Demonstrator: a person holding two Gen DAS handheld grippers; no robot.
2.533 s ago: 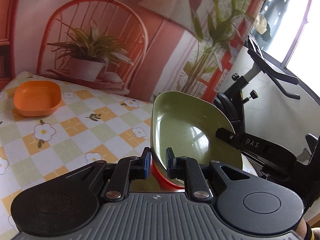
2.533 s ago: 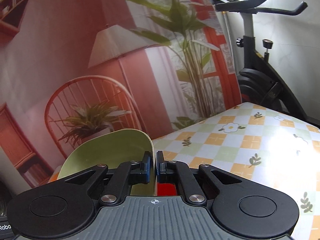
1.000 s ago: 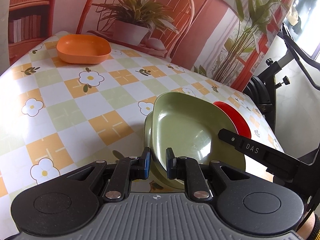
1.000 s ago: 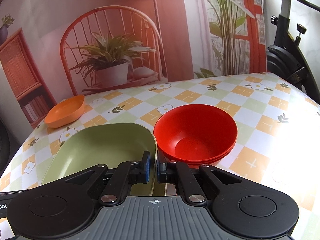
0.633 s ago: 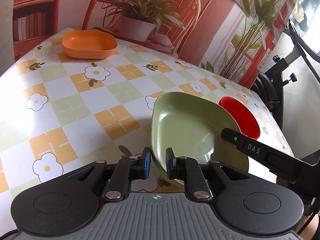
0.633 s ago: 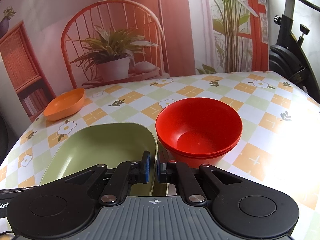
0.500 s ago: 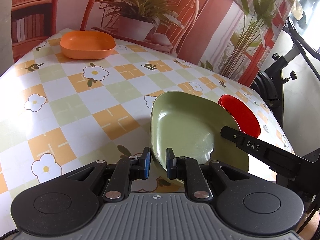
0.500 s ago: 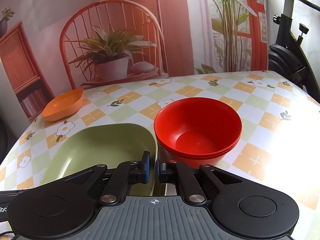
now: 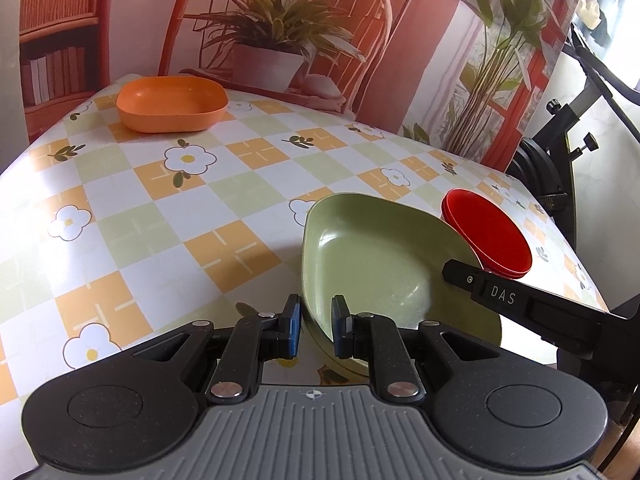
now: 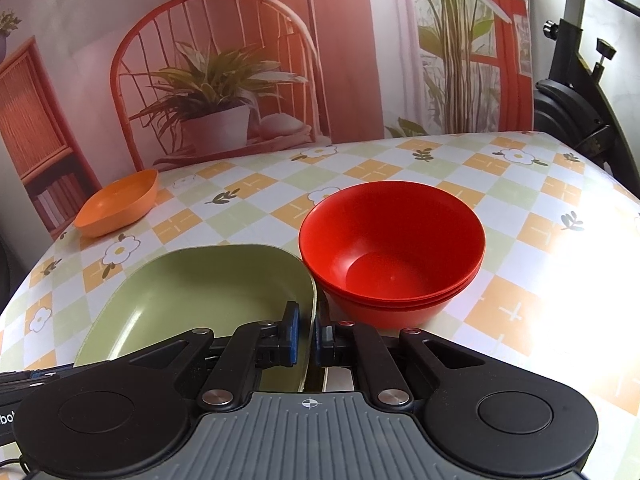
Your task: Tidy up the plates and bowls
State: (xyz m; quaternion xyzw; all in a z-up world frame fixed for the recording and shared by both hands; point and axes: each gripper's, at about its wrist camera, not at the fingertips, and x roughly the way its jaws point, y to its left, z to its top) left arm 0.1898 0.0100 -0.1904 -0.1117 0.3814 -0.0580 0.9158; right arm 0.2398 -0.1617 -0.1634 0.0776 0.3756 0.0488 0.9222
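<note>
This looks like a room in a home that is arranged as a recording set. A table [image 9: 248, 184] carries a checked oilcloth with orange and green squares and white flowers, as on a family dining table. Behind it, from ten to one o'clock, hangs a printed backdrop [image 10: 344, 52], not a real wall: it shows a rattan chair, a potted plant, a floor lamp and a bookshelf, and the sheet has soft folds. At two o'clock an exercise bike [image 10: 576, 92] stands just beside the table's far corner. In the left wrist view, bright daylight comes from a window [image 9: 616, 12] at the upper right.
</note>
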